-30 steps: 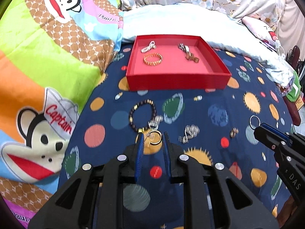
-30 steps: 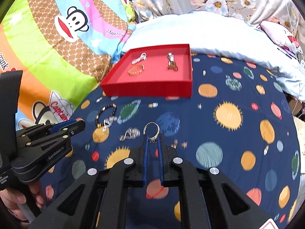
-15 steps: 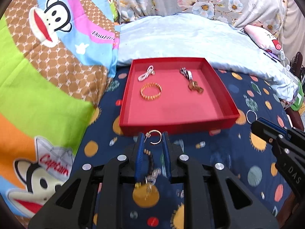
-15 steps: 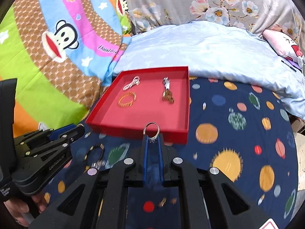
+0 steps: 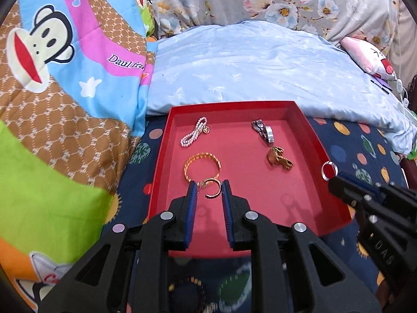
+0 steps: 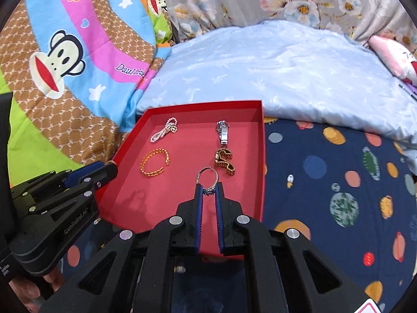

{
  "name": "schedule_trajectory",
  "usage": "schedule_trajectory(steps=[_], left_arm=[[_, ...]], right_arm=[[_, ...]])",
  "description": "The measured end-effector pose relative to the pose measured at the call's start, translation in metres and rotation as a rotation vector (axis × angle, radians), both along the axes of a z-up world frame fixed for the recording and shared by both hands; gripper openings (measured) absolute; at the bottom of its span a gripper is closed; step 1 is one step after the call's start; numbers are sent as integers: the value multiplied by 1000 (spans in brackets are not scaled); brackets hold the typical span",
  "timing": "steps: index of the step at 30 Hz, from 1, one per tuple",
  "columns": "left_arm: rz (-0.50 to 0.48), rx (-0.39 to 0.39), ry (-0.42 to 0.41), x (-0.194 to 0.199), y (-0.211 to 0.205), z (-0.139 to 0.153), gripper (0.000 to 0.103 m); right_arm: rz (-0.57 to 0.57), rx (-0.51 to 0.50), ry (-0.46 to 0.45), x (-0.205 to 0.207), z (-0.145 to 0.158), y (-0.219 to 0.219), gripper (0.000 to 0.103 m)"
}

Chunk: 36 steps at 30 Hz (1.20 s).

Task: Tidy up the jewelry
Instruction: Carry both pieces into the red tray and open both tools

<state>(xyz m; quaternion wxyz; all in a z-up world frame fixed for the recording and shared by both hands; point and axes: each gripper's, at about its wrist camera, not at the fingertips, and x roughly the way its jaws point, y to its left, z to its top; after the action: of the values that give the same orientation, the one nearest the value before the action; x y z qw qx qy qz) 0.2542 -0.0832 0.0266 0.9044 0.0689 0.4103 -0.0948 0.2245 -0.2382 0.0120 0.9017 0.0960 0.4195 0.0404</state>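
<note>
left wrist view: the left gripper pinched a gold hoop earring between nearly closed fingers, above the red tray, where four pieces lay beyond the tips. right wrist view: the right gripper clamped one silver ring over that tray; both awaited release, and more jewelry probably remained outside it.

The monkey quilt carries "Daul fra…" on its pink band, cut off by a fold. The right gripper shows "DAS" on its side. The left gripper reads "GenRobot.AI" along its body. A red "C…" on the quilt's bottom edge stays unreadable.
</note>
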Motion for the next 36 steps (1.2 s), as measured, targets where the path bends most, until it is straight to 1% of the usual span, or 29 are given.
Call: schedule_trajectory(steps=[3,8,13,19,21,22,23,24,25,27,30,32,36], left_arm=[[10,12,11,17,-1,-9,19],[24,25,36,37,-2,-24,19],[31,32,51,46,-4,-34,19],[41,32,69,56,-4,-42,20],[41,33,71,57,-4,-43,20],[43,38,71,57,-4,-44,21],[47,41,69,57,-4,-44,24],[52,42,68,57,-4,-43,32],[57,41,65,56,-3,-42,36],[63,34,59,52,0,-39,37],[64,22,61,44,3,-33,37],[60,15,56,33,7,-27,38],[66,-14,47,6,20,-13,42]], right_arm=[[5,6,25,16,-12,2,9],[18,-11,51,35,-27,9,9],[25,-28,70,45,-37,14,9],[11,-16,81,51,-42,8,9],[6,-14,77,50,-41,7,14],[5,-16,74,50,-40,7,23],[0,-20,65,48,-38,7,32],[-4,-24,59,47,-36,8,34],[-5,-28,53,45,-34,9,35],[-7,-35,39,39,-27,10,37],[-8,-34,22,25,-16,11,42],[-11,-39,5,10,-7,10,46],[-34,-39,-10,-24,5,2,49]])
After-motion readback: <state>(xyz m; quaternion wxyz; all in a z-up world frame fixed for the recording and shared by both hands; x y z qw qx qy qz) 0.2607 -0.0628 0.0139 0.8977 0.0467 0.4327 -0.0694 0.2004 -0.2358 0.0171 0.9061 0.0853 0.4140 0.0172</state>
